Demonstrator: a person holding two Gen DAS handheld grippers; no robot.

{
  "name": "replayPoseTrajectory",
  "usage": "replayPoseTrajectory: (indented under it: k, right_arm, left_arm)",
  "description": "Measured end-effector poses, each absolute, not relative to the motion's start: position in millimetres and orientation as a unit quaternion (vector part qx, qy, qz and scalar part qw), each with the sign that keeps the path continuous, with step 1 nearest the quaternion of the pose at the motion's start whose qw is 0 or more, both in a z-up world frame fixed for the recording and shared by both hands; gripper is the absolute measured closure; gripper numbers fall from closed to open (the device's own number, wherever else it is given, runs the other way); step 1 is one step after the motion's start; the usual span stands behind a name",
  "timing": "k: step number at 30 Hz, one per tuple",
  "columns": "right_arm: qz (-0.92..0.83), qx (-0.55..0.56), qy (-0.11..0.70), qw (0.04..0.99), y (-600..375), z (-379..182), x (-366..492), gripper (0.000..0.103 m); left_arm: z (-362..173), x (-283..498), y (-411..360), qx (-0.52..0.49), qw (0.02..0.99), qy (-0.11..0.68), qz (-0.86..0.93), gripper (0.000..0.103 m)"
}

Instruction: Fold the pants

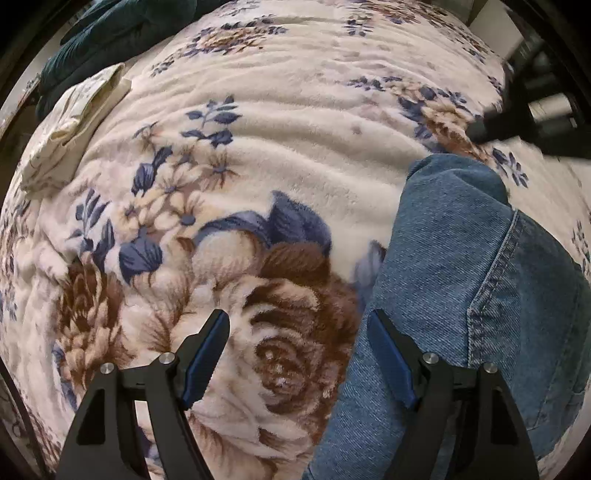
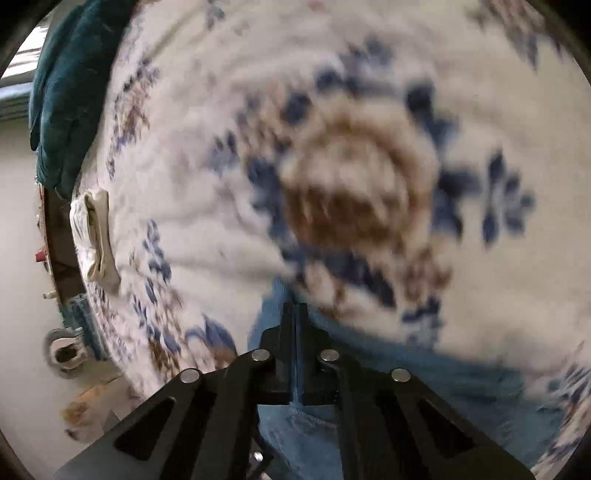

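Blue denim pants (image 1: 461, 295) lie folded on a floral fleece blanket (image 1: 277, 122), at the right of the left wrist view. My left gripper (image 1: 299, 325) is open and empty; its right finger rests over the denim's left edge, its left finger over the blanket. My right gripper (image 2: 295, 310) is shut on a fold of the pants (image 2: 424, 373), which trail beneath and to the right of it. The right wrist view is blurred by motion. The right gripper also shows as a dark blur at the far right of the left wrist view (image 1: 491, 125).
A folded cream cloth (image 1: 70, 122) lies at the blanket's left edge, with a dark teal cover (image 1: 110, 33) behind it. In the right wrist view the bed's left edge drops to a pale floor (image 2: 22, 295), where small items lie.
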State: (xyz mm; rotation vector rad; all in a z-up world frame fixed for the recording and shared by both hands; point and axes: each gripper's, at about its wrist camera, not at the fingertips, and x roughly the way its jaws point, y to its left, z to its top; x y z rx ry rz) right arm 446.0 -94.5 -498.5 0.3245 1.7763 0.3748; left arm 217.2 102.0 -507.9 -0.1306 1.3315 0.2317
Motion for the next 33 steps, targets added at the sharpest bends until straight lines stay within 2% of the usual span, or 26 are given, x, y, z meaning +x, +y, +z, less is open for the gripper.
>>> replayPoseTrajectory:
  k: [3,5,6,7,8,12,15,16,19,23,26,30,33]
  right_arm:
    - [0.233,0.083,0.793,0.556,-69,-499,459,0.100]
    - [0.251,0.006,0.806,0.536,-59,-498,456,0.081]
    - [0.264,-0.020,0.810,0.524,-56,-499,449,0.059]
    - [0.267,-0.041,0.814,0.515,-56,-501,443,0.045]
    - [0.262,-0.061,0.818,0.508,-61,-504,436,0.044]
    - [0.256,-0.029,0.825,0.502,-88,-518,427,0.044]
    - [0.271,0.011,0.821,0.502,-103,-527,423,0.061]
    - [0.282,0.022,0.817,0.503,-103,-528,422,0.074]
    - [0.271,-0.006,0.797,0.539,-96,-510,414,0.084]
    - [0.263,-0.101,0.749,0.600,-75,-481,401,0.087]
    - [0.262,-0.116,0.734,0.616,-79,-477,398,0.087]
    - [0.274,-0.011,0.761,0.587,-116,-468,407,0.076]
    - [0.242,-0.003,0.767,0.595,-153,-460,400,0.076]
  left_arm:
    - [-509,217,108,-0.075,0.774,0.620,0.108,0.027]
    - [-510,217,112,-0.086,0.771,0.622,0.109,0.027]
    - [-510,217,113,-0.089,0.770,0.623,0.109,0.027]
    - [-510,217,114,-0.090,0.770,0.623,0.108,0.027]
    - [-510,216,115,-0.090,0.770,0.623,0.108,0.027]
    - [-511,215,115,-0.085,0.771,0.622,0.106,0.027]
    - [-513,215,114,-0.076,0.770,0.625,0.107,0.027]
    - [-514,215,112,-0.073,0.770,0.625,0.106,0.027]
    - [-513,215,109,-0.062,0.775,0.620,0.102,0.027]
    - [-511,217,101,-0.037,0.780,0.617,0.101,0.027]
    - [-501,221,98,-0.031,0.777,0.620,0.104,0.027]
    - [-465,225,103,-0.072,0.791,0.600,0.093,0.027]
    - [-450,234,95,-0.103,0.796,0.593,0.070,0.027]
